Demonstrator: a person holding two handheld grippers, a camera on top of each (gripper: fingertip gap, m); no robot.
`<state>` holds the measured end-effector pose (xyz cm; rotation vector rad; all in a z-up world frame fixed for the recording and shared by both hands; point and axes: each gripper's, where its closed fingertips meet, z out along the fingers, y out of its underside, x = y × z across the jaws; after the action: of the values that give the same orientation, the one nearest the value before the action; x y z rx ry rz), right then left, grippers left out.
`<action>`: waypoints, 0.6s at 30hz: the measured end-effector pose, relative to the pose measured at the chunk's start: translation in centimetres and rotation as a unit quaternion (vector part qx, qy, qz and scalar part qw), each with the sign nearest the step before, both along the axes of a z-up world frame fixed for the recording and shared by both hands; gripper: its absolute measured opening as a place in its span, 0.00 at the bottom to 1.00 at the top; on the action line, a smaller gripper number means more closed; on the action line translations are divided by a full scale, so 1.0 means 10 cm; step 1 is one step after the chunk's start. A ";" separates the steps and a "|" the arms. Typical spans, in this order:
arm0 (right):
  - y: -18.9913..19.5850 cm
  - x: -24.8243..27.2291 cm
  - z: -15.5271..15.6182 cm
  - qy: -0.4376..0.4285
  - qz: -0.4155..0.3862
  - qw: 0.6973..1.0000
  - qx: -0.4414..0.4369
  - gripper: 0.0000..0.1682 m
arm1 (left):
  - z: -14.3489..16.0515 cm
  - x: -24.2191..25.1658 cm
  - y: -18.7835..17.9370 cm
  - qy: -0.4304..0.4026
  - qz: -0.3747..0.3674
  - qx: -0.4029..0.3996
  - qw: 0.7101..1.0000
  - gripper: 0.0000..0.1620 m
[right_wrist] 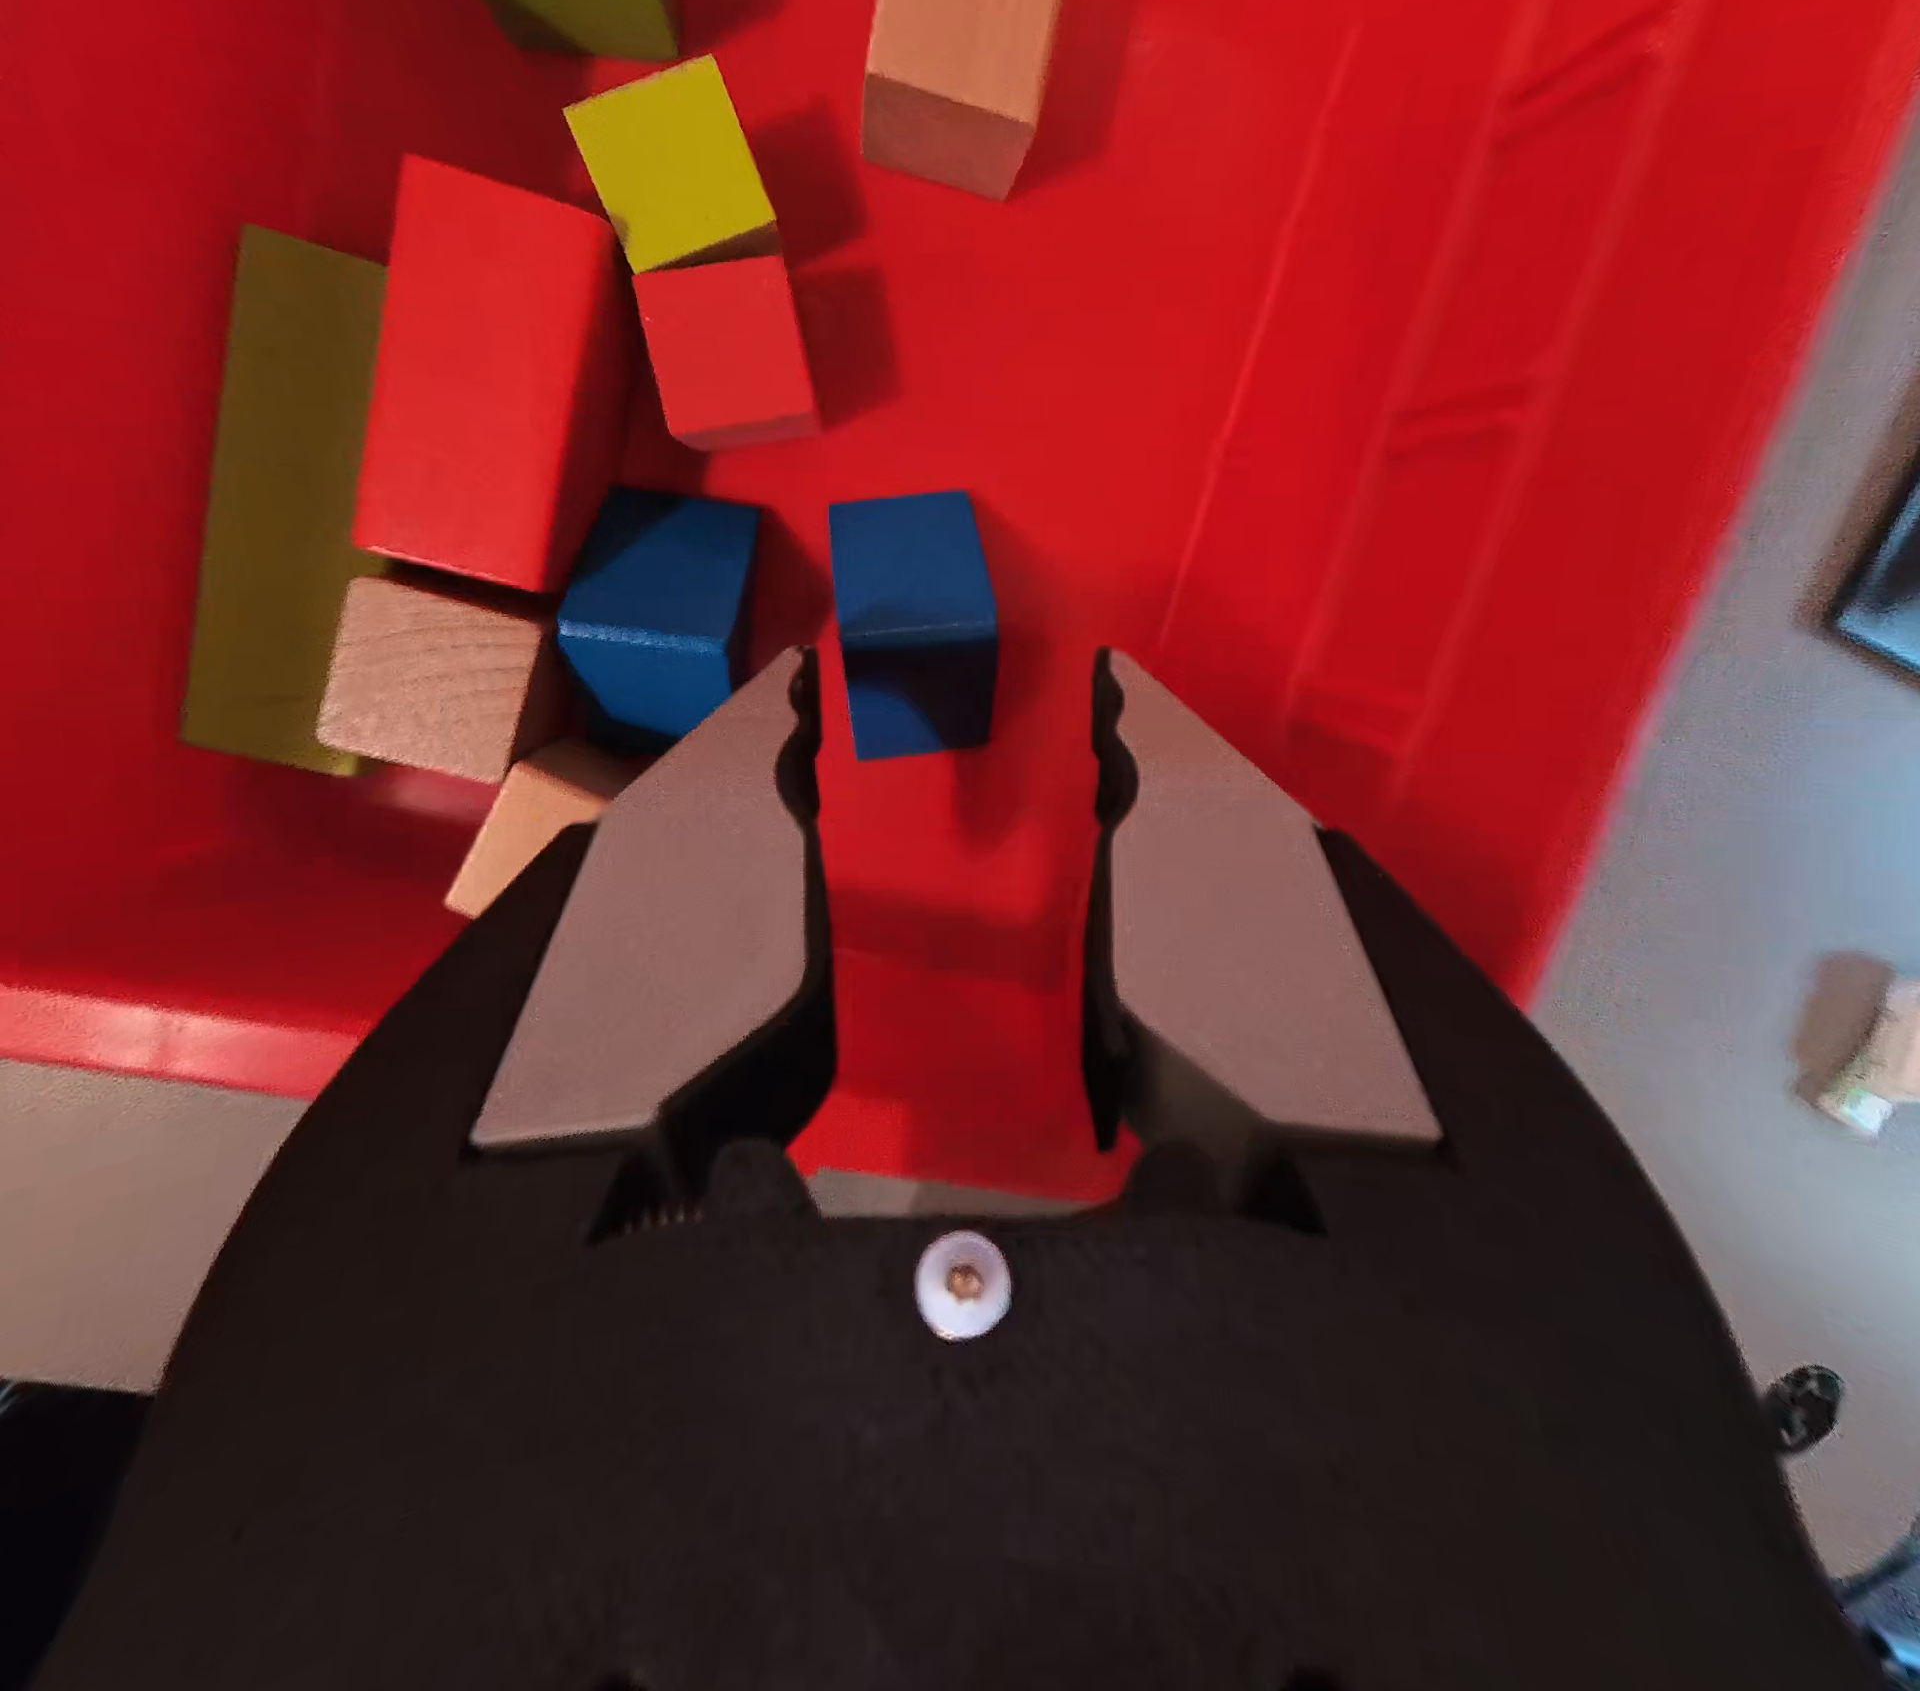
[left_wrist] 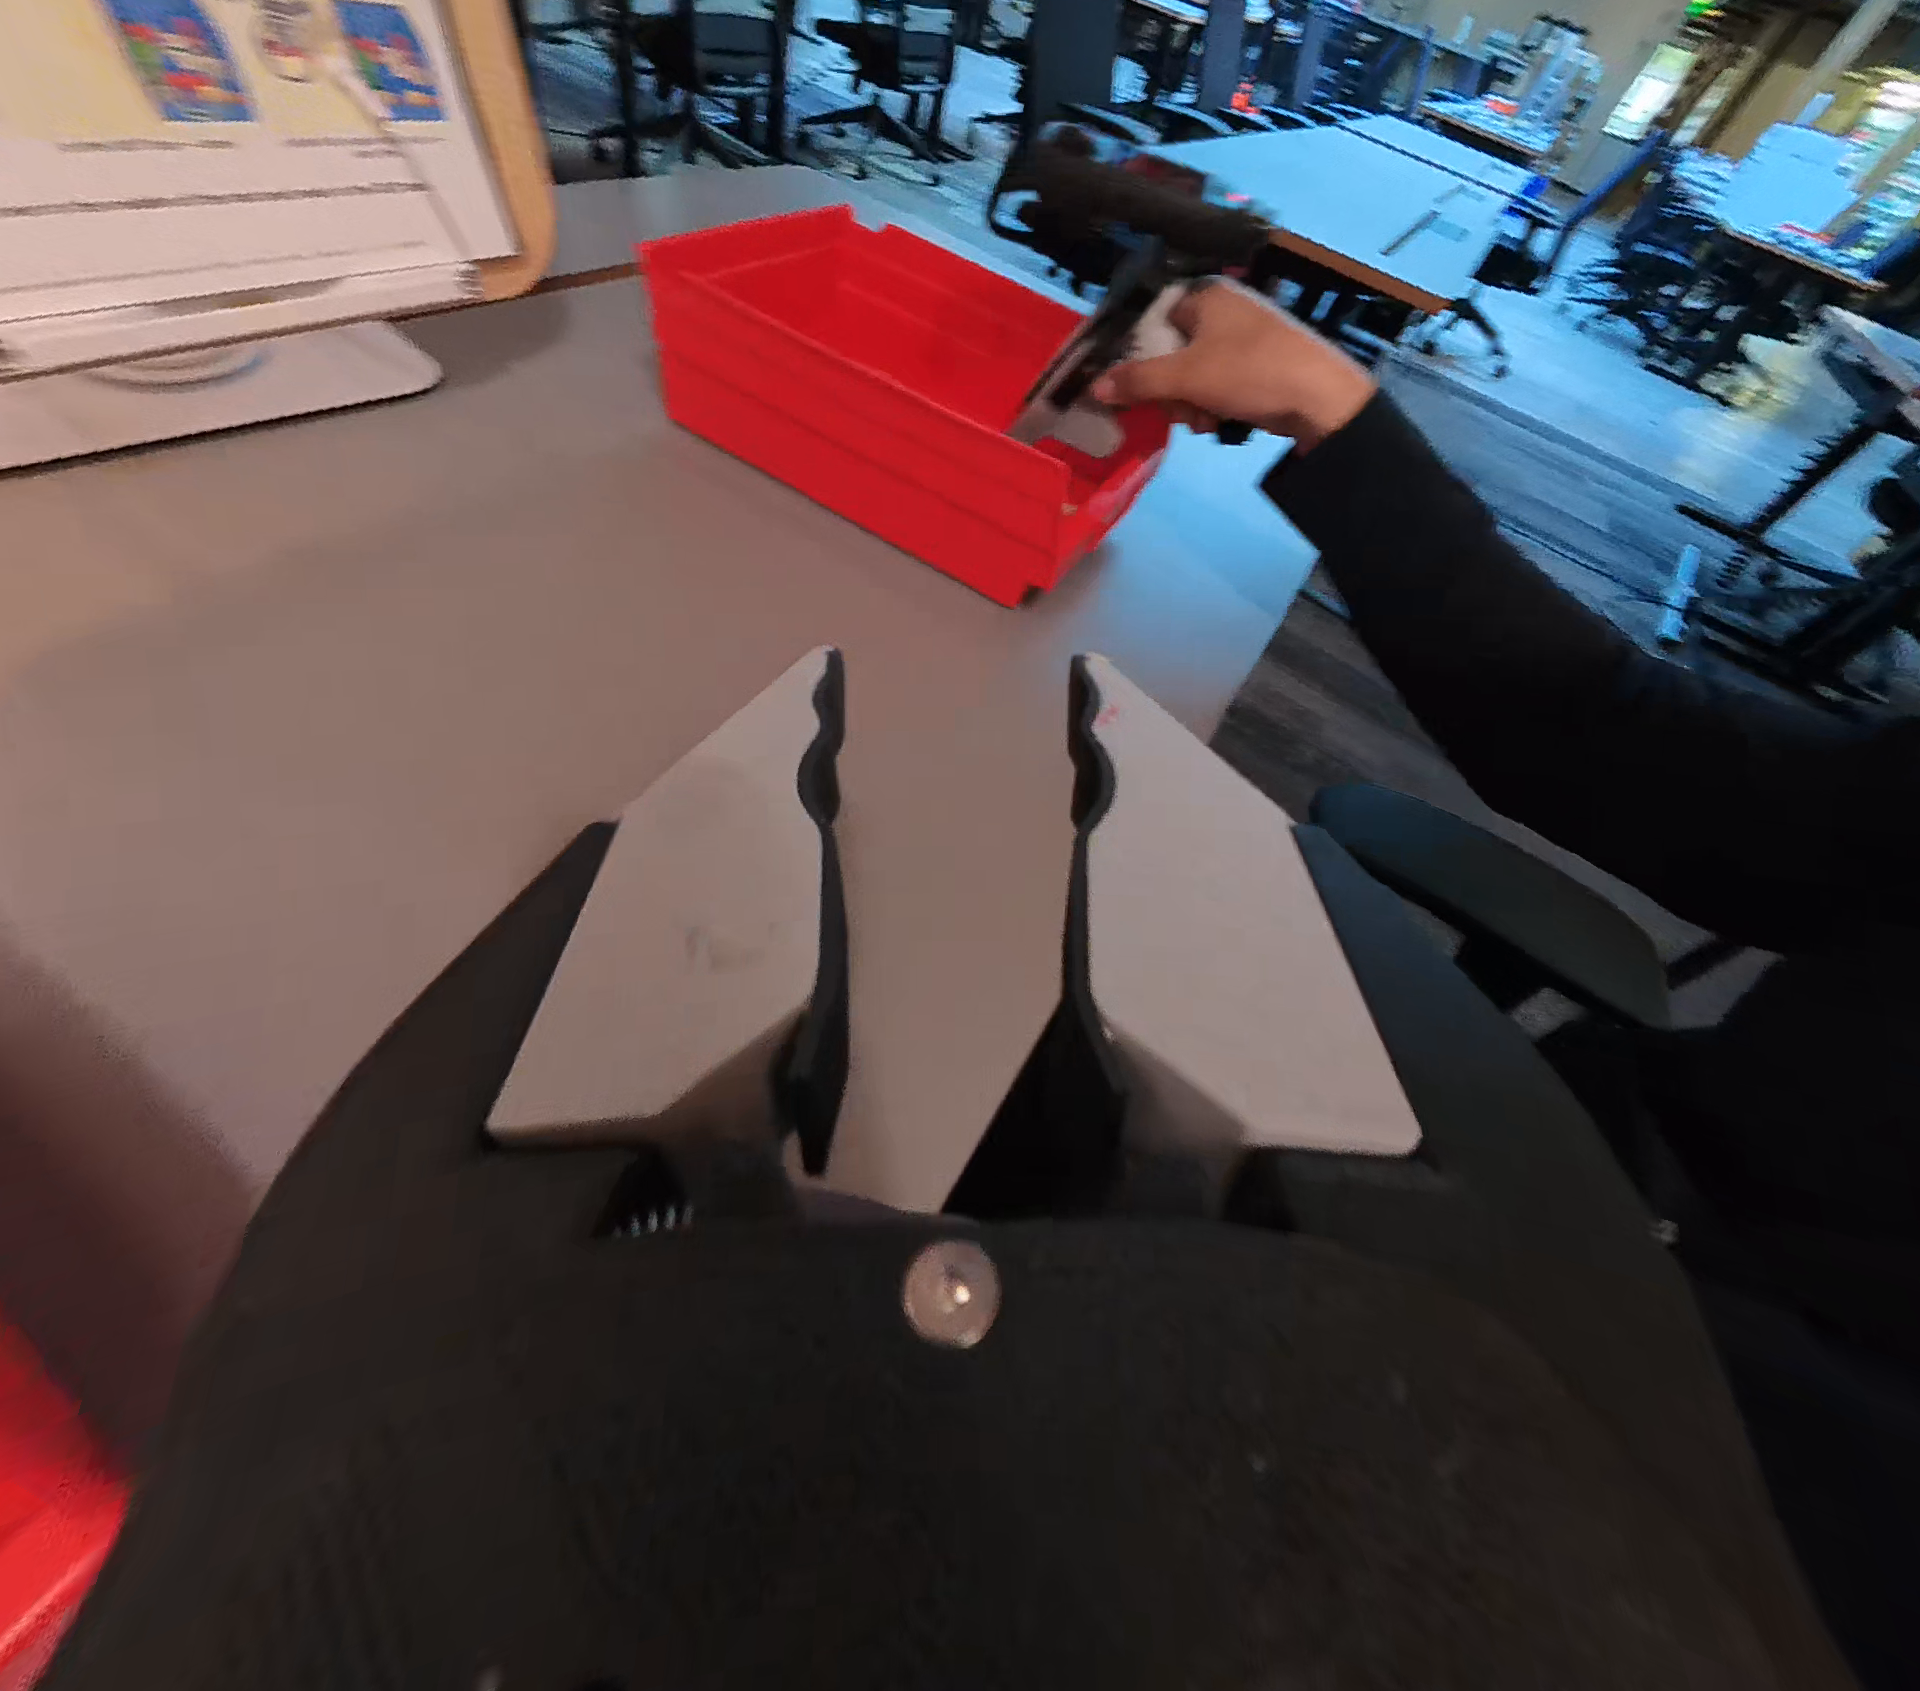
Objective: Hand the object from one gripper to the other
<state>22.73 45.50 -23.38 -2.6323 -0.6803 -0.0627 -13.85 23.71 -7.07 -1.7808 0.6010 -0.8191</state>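
A red bin (left_wrist: pixel 852 405) stands on the grey table (left_wrist: pixel 416 654). In the right wrist view its floor (right_wrist: pixel 1195 291) holds several wooden blocks: blue, red, yellow-green and plain wood. My right gripper (right_wrist: pixel 956 665) is open and points down into the bin, with a blue block (right_wrist: pixel 909 592) just beyond and between its fingertips, not gripped. A second blue block (right_wrist: pixel 655 602) lies to its left. In the left wrist view the right gripper (left_wrist: pixel 1070 405) reaches into the bin's near right end, held by a hand (left_wrist: pixel 1236 374). My left gripper (left_wrist: pixel 956 675) is open and empty above the table.
A monitor (left_wrist: pixel 229 31) on a white stand sits at the table's far left. Another red thing (left_wrist: pixel 42 1516) shows at the bottom left edge. The table's right edge (left_wrist: pixel 1247 654) drops to the floor. Office desks and chairs (left_wrist: pixel 1351 187) fill the background. Tip to tip, the grippers are about 45 cm apart.
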 end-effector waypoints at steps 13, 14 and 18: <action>-0.32 -0.59 0.82 0.085 0.099 0.978 0.165 0.16 | -0.20 -2.82 0.47 0.104 0.405 -0.053 0.907 0.29; -0.34 -0.64 0.82 0.089 0.104 0.977 0.161 0.17 | -0.28 -2.86 0.62 0.106 0.391 -0.078 0.911 0.30; -0.45 -0.91 0.86 0.118 0.128 0.970 0.167 0.17 | -0.57 -2.93 1.23 0.117 0.339 -0.137 0.923 0.34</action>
<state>13.65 40.99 -14.77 -2.1688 -0.8368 0.1925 -43.14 36.04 -12.74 -2.1666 -0.0171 -0.2139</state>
